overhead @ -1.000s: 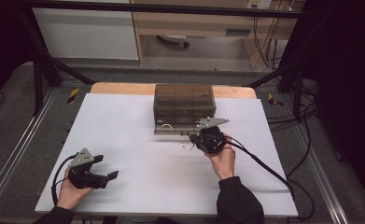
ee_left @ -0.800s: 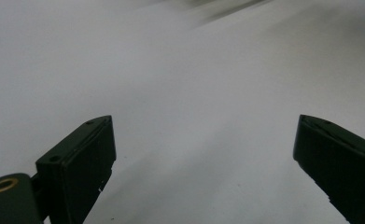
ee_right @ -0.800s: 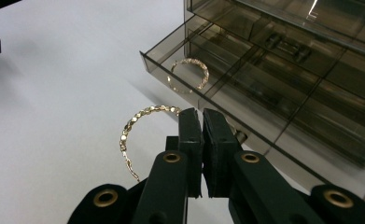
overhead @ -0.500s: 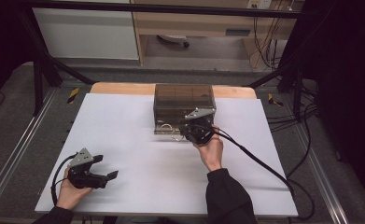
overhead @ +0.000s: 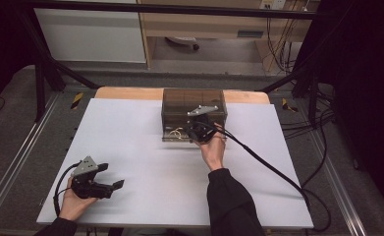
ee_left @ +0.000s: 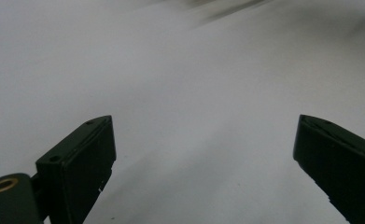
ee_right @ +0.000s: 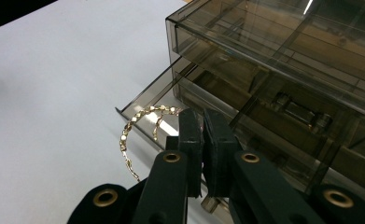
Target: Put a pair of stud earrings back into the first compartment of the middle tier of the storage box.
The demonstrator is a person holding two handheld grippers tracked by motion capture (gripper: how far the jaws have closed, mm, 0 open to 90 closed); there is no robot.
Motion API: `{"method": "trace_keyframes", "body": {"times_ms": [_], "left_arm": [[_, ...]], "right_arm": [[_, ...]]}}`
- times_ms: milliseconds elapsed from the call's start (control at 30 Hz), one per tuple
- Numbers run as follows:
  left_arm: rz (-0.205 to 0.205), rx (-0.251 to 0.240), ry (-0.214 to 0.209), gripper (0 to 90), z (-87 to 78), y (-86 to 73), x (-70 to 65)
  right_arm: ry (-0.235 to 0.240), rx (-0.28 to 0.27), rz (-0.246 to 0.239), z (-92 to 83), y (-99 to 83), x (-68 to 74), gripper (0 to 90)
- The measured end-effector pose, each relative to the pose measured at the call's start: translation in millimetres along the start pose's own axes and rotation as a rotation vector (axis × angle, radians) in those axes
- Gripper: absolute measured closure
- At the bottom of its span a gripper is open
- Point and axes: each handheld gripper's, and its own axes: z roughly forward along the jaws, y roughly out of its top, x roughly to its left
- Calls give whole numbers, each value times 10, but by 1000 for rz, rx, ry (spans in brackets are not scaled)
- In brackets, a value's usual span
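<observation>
A smoky clear drawer box (overhead: 193, 101) stands at the far middle of the white table (overhead: 130, 147). Its lowest drawer (ee_right: 138, 100) is pulled out a little. A gold chain (ee_right: 124, 135) drapes over that drawer's front edge, also visible from above as the chain (overhead: 176, 132). My right gripper (ee_right: 202, 112) is shut, its tips right beside the chain at the drawer front; from above the right gripper (overhead: 192, 130) sits against the box's front. My left gripper (overhead: 110, 176) rests near the table's front left corner, and the left gripper (ee_left: 203, 120) is open with only bare table between its jaws.
The right gripper's black cable (overhead: 273, 167) trails across the table's right side. Metal frame rails (overhead: 13, 167) run along both sides of the table, and cabinets stand beyond its far edge.
My right gripper has moved left and toward the box, up to the drawer front. The chain, the drawer and my left gripper have stayed where they were.
</observation>
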Motion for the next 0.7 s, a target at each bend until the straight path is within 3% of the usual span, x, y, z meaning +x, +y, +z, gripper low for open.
{"method": "trace_keyframes", "body": {"times_ms": [700], "left_arm": [[0, 0, -2, 58, 4, 0, -4]], "right_arm": [[-21, 13, 15, 398, 46, -38, 870]]}}
